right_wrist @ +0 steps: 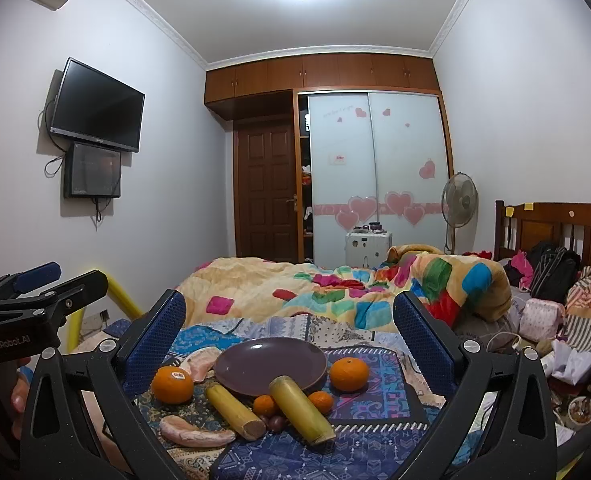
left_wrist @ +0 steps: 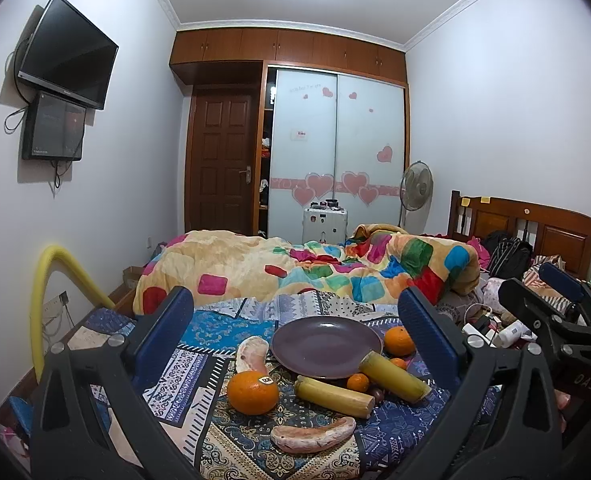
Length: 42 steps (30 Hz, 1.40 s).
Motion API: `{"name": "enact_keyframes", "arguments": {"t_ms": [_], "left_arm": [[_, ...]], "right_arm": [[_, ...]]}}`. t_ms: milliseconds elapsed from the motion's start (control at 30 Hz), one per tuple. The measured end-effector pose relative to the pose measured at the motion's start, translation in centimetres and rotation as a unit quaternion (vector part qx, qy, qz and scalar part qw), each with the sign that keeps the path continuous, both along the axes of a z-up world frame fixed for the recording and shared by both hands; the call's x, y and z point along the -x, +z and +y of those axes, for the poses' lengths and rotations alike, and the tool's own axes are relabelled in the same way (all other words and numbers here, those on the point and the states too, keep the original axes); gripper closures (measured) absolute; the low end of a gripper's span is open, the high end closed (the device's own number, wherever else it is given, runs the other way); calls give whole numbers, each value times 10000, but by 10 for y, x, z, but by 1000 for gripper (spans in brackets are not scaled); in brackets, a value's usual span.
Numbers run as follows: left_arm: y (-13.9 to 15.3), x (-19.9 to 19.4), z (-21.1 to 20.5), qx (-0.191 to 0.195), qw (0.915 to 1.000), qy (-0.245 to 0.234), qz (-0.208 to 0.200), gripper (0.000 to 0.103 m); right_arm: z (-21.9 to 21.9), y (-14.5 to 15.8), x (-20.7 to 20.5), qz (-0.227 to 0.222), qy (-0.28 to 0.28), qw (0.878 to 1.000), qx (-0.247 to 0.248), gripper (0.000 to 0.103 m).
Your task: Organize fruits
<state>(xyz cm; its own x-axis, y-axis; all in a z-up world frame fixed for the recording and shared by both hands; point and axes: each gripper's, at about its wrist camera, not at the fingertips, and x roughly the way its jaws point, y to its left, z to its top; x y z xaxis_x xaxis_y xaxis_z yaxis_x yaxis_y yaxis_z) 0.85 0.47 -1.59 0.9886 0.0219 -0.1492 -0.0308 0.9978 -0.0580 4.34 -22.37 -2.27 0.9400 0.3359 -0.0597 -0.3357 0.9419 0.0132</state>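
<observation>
while both claws hover over the patterned cloth, neither holds anything: the left gripper stands wide apart with the fruit showing between its blue pads, and the right gripper is spread just as wide. nearest the left camera lies a pale pink peel slice, and just beyond it a big orange with a sticker sits beside a yellow-green cane piece. a second cane piece leans with its far end on the rim of the purple plate, which has nothing on it. a small tangerine and a dark round fruit sit between the two cane pieces, and another small tangerine lies just right of the leaning one. a second peel slice touches the plate's left edge; another orange rests at its right. farther back a colourful quilt is heaped on the bed, then a white suitcase, a standing fan and the wardrobe with heart stickers.
</observation>
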Motion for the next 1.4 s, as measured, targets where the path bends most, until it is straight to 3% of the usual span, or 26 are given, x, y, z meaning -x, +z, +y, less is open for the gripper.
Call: {"name": "enact_keyframes", "arguments": {"t_ms": [367,600,1000,1233,1400], "left_arm": [[-26,-25,5,-9,9992,28,393,0],[-55,-48,4,-76,9961,45,881,0],[-125,-90,-1,-53,9795,-293,1994,5],[-158,-101,-5,-8,9649,-575,2561,5],[-176,-105,-9,40,9568,-640,2837,3]], "right_arm": [[6,-18,-17,290,-35,9995,134,0],[7,-45,-38,780,-69,9964,329,0],[10,-102,-70,1752,194,9802,903,1],[9,-124,-92,2252,379,9688,959,25],[5,-134,-103,2430,378,9643,981,30]]}}
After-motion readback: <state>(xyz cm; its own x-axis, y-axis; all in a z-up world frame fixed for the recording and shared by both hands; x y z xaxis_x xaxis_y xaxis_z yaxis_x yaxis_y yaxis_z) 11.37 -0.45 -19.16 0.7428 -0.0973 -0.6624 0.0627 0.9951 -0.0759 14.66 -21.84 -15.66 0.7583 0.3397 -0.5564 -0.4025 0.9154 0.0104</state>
